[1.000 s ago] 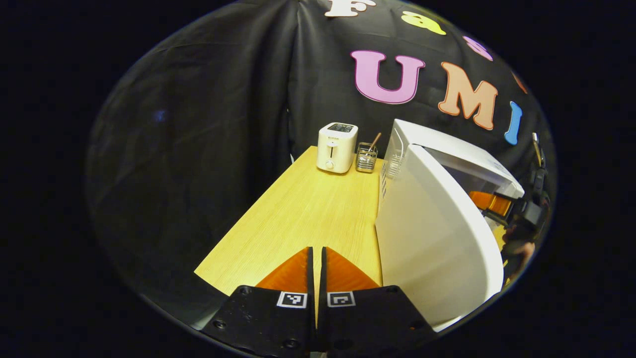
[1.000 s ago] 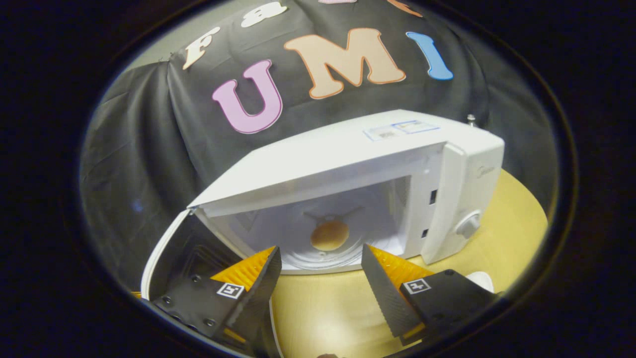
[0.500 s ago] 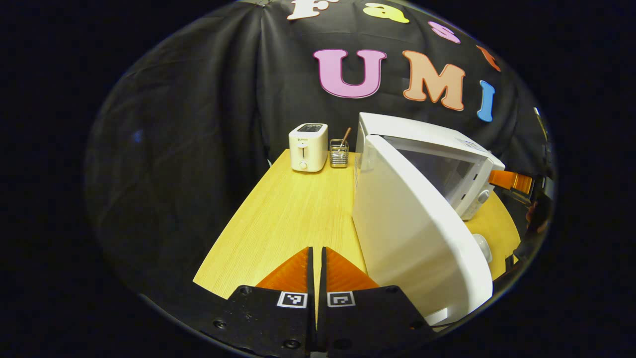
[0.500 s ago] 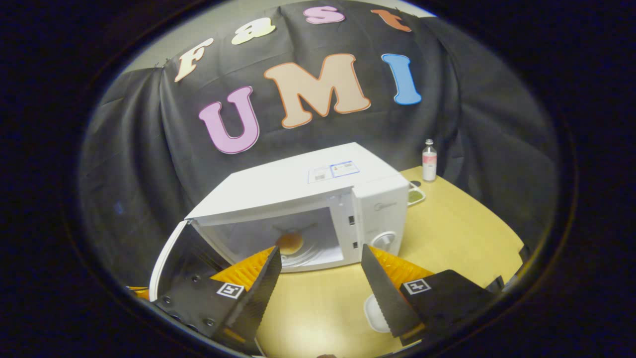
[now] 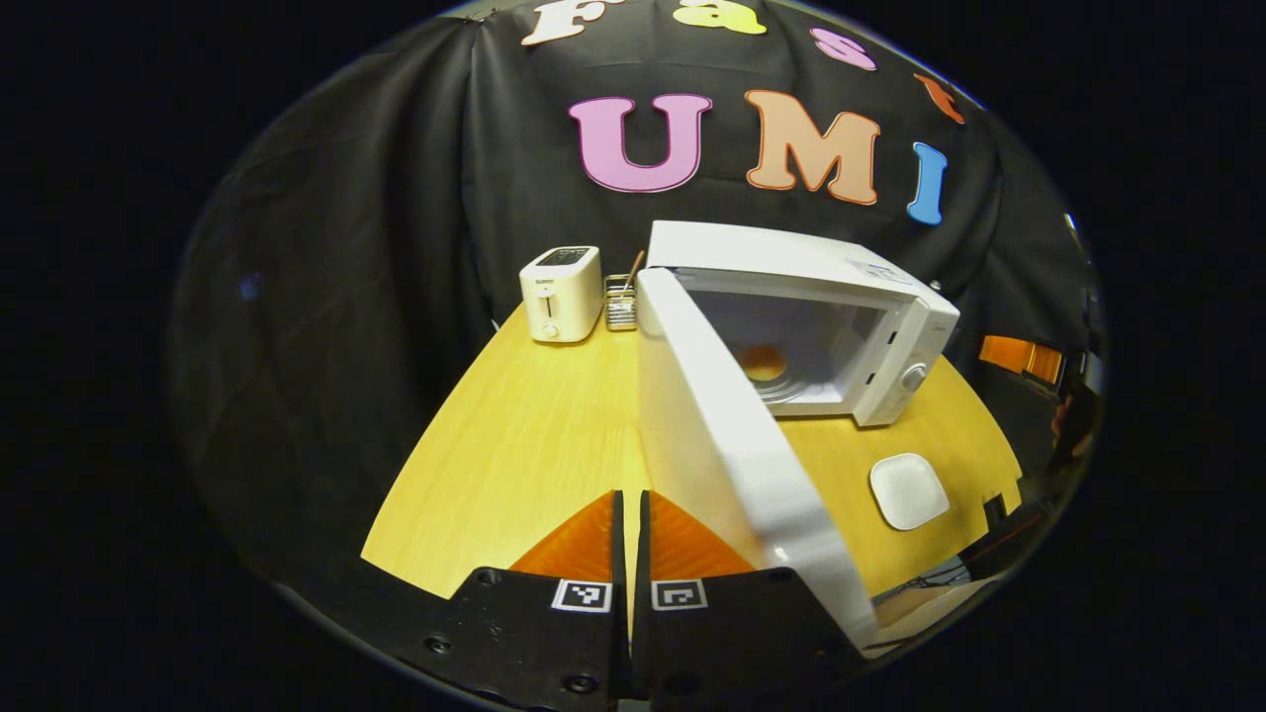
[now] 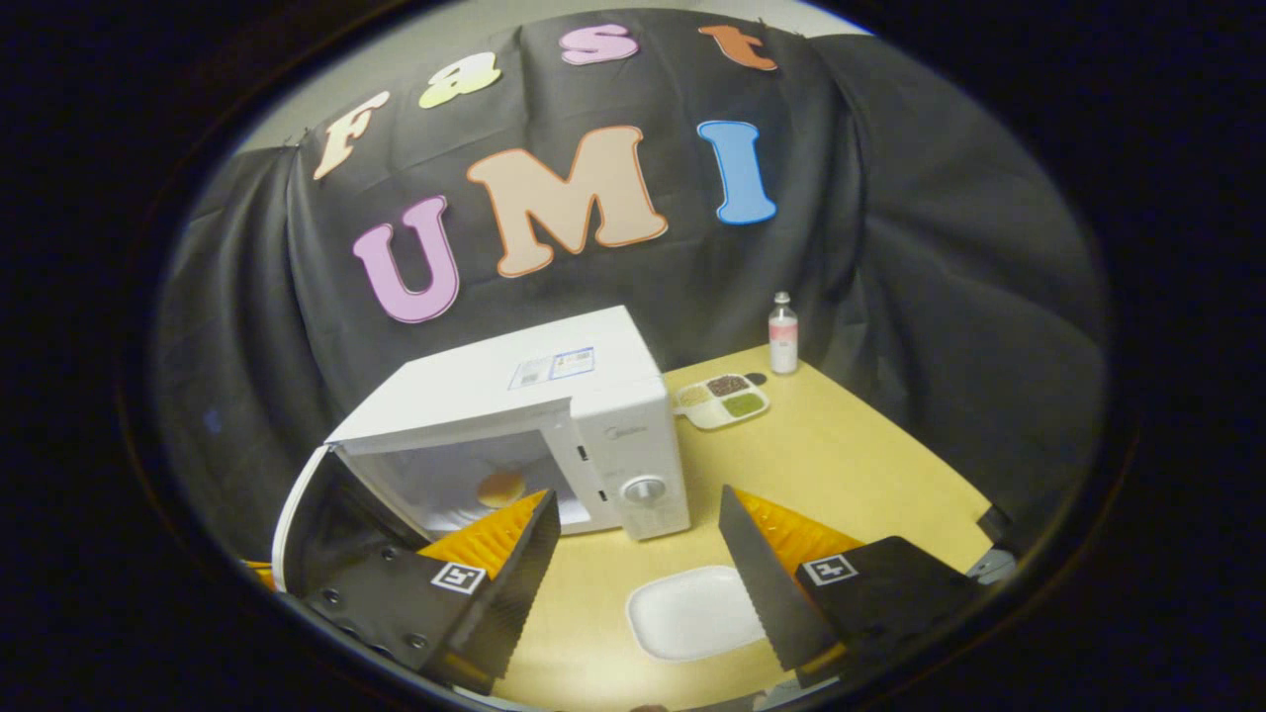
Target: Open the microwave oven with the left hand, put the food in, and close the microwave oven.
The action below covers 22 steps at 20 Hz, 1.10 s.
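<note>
Food [image 5: 764,362] already inside microwave oven [image 5: 841,297], on the turntable. Door [image 5: 722,465] wide open, swung toward the near bench [image 5: 495,445] edge. Closing step in hand, by judgement.

Left gripper [image 5: 629,514]: fingers together, holding nothing, just beside the door's outer face. Right gripper [image 6: 638,554]: fingers apart, empty, above the white plate [image 6: 697,613].

To do well: push flat on the outer face near the free edge, follow the hinge arc, press until latched.

Around: toaster [image 5: 561,294] and wire holder [image 5: 621,302] left of the oven; sectioned tray [image 6: 720,398] and bottle [image 6: 782,333] on its right. Plate near the swing path but low; nothing seen blocking.
</note>
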Each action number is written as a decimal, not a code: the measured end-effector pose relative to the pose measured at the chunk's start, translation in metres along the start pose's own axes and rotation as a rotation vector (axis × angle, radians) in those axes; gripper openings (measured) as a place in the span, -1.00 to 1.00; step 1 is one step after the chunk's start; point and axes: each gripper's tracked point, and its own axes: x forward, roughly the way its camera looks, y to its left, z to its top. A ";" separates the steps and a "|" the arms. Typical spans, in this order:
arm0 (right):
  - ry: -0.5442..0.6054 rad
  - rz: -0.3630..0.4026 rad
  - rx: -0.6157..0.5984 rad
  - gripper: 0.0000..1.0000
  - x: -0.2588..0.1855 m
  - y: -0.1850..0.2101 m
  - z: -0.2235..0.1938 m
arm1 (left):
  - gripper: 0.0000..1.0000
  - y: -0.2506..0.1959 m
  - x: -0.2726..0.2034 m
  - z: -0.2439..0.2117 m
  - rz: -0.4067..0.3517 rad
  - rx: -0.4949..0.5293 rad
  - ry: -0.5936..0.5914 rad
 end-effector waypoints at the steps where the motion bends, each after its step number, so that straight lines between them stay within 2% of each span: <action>1: -0.003 -0.008 -0.004 0.99 -0.001 -0.008 0.002 | -0.99 -0.004 0.004 0.001 0.008 0.016 0.002; 7: -0.009 -0.066 -0.005 0.99 -0.003 -0.057 0.014 | -0.99 -0.052 0.003 0.009 -0.032 0.047 0.027; 15: 0.010 -0.073 -0.013 0.99 -0.002 -0.103 0.020 | -0.99 -0.116 0.022 0.031 -0.069 0.061 0.004; 22: 0.018 -0.082 -0.033 0.99 0.012 -0.146 0.019 | -0.99 -0.189 0.032 0.056 -0.141 0.031 -0.038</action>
